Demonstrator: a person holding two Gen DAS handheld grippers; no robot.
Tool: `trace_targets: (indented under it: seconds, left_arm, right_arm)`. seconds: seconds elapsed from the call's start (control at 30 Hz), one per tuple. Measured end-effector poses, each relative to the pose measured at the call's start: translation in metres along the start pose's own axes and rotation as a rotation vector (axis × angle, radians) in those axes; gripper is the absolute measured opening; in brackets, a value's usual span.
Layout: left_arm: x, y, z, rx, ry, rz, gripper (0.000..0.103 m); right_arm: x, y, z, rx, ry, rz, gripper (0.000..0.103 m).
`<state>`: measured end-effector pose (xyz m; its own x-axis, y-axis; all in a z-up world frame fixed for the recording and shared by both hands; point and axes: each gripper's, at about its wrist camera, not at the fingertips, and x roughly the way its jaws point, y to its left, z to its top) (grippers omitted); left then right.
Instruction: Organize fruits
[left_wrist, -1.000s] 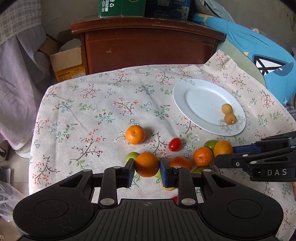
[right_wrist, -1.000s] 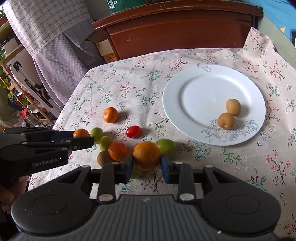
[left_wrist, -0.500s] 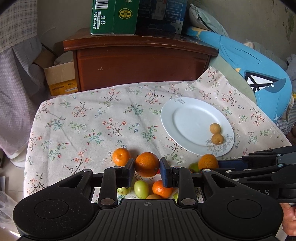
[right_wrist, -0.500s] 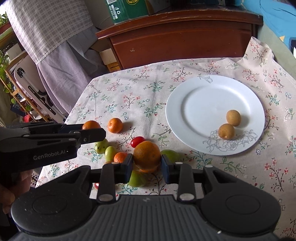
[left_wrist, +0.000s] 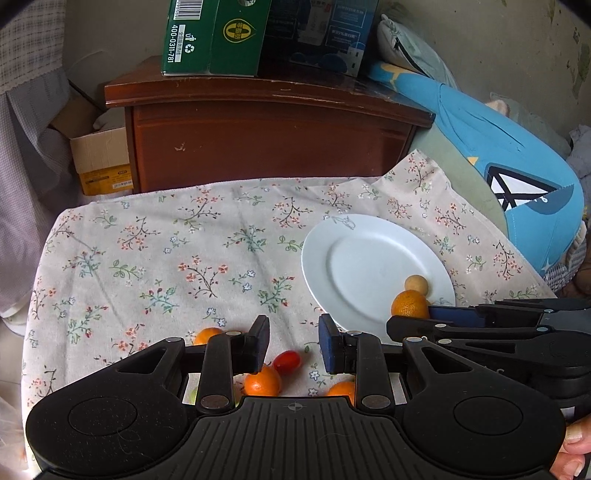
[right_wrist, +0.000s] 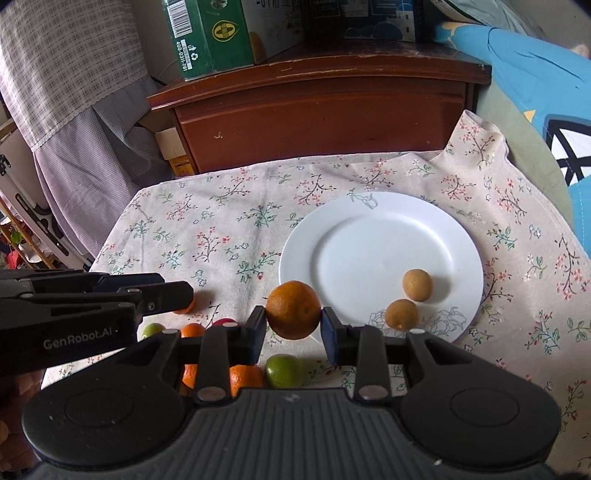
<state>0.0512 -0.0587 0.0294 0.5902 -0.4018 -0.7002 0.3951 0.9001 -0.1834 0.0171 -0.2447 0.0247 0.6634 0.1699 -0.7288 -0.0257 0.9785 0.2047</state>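
Observation:
My right gripper (right_wrist: 293, 330) is shut on an orange (right_wrist: 293, 309) and holds it above the near-left rim of the white plate (right_wrist: 380, 243); the orange also shows in the left wrist view (left_wrist: 410, 304). Two small brown fruits (right_wrist: 416, 284) (right_wrist: 401, 314) lie on the plate. My left gripper (left_wrist: 293, 343) is open and empty above the tablecloth. Below it lie an orange (left_wrist: 262, 382), a red tomato (left_wrist: 286, 362) and other oranges (left_wrist: 207, 335). A green lime (right_wrist: 284, 370) lies under my right gripper.
A floral tablecloth (left_wrist: 184, 258) covers the table. A brown wooden cabinet (left_wrist: 273, 129) with a green box (left_wrist: 214, 37) stands behind it. A cardboard box (left_wrist: 99, 158) is at the left, a blue cushion (left_wrist: 517, 158) at the right.
My left gripper has let go of its orange and now stands open and raised. My right gripper has lifted its orange up and toward the plate.

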Motion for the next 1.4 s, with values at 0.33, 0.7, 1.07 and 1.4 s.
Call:
trace_targets:
  seconds: [0.33,0.7,1.07,1.4]
  left_arm:
    - [0.007,0.008,0.007,0.0,0.021,-0.032,0.026]
    - [-0.008,0.071,-0.006,-0.137,0.09,0.058,0.028]
    - [0.018,0.051,-0.031,-0.082,0.176,0.106,0.029]
    - [0.025,0.052,-0.043,-0.086,0.192,0.139,0.026]
  right_arm:
    - [0.003,-0.038,0.016,0.154,-0.016,-0.02,0.032]
    - [0.008,-0.031,0.013,0.152,0.015,0.019,0.032]
    - [0.01,-0.032,0.013,0.158,0.023,0.028,0.032]
    - [0.011,-0.032,0.013,0.158,0.026,0.027,0.032]
